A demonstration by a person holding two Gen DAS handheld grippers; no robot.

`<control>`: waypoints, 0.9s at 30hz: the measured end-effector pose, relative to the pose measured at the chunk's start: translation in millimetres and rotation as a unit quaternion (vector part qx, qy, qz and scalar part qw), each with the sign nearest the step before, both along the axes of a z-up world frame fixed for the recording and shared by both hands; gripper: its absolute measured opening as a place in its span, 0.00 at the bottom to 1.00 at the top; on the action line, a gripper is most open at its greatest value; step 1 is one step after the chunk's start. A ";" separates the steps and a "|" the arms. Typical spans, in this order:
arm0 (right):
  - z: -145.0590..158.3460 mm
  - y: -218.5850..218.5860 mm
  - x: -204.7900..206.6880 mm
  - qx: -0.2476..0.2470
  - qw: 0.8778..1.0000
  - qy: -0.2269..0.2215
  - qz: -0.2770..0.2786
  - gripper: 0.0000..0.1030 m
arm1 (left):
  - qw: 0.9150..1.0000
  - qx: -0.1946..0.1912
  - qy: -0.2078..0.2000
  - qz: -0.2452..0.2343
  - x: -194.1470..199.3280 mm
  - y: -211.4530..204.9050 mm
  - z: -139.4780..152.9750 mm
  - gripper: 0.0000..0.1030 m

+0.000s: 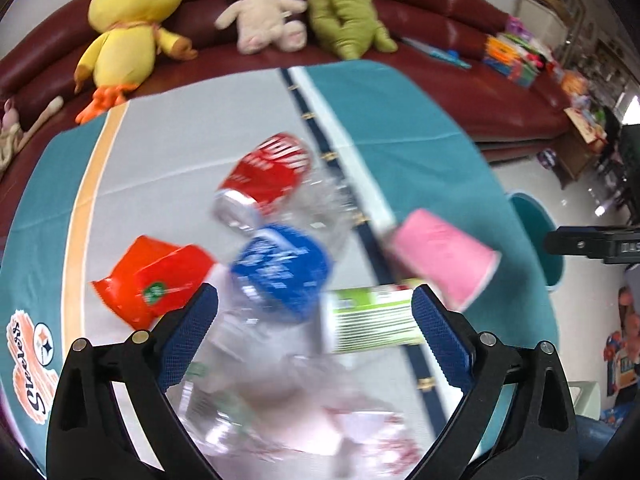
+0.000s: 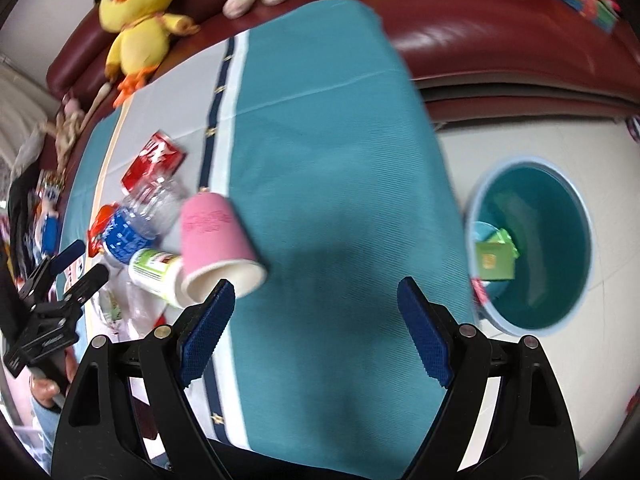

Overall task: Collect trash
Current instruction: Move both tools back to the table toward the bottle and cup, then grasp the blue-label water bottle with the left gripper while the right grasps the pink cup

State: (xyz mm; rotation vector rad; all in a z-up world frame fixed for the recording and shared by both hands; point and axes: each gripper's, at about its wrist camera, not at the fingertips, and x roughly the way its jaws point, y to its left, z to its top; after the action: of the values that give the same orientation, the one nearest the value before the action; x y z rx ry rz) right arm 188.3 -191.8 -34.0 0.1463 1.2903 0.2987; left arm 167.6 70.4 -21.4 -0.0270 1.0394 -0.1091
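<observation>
The left hand-held gripper (image 1: 316, 322) hangs spread wide and released over the trash pile, its pads clear of the plastic bottle (image 1: 280, 268) beneath. The right hand-held gripper (image 2: 316, 332) is also released and holds nothing; the pink cup (image 2: 216, 240) lies just beyond its left finger, and the bin (image 2: 532, 248) stands off the counter's (image 2: 340, 160) right edge.

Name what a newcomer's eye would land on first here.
A heap of bright litter on the teal tablecloth: a pink cup on its side, a red can and a blue-labelled bottle. Behind, a yellow chick toy on the sofa; beside the table, a teal bin.
</observation>
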 end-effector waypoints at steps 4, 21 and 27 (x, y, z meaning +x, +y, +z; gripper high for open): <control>-7.1 31.2 17.6 0.010 0.999 0.020 0.029 0.77 | 1.000 0.003 0.011 0.009 6.9 17.5 -10.2 0.95; -52.5 92.1 49.0 0.023 0.992 0.073 0.097 0.58 | 0.999 -0.023 0.026 -0.015 28.8 12.7 -28.6 0.68; -52.6 70.1 39.7 0.024 0.994 0.064 0.088 0.58 | 0.998 -0.018 0.031 -0.052 25.0 -11.4 -34.0 0.68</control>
State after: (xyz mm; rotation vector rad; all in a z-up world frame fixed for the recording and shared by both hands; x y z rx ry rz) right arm 228.0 -121.7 -86.6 0.0940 1.4267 0.4784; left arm 192.6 59.0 -55.4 -0.0087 1.1006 -0.2218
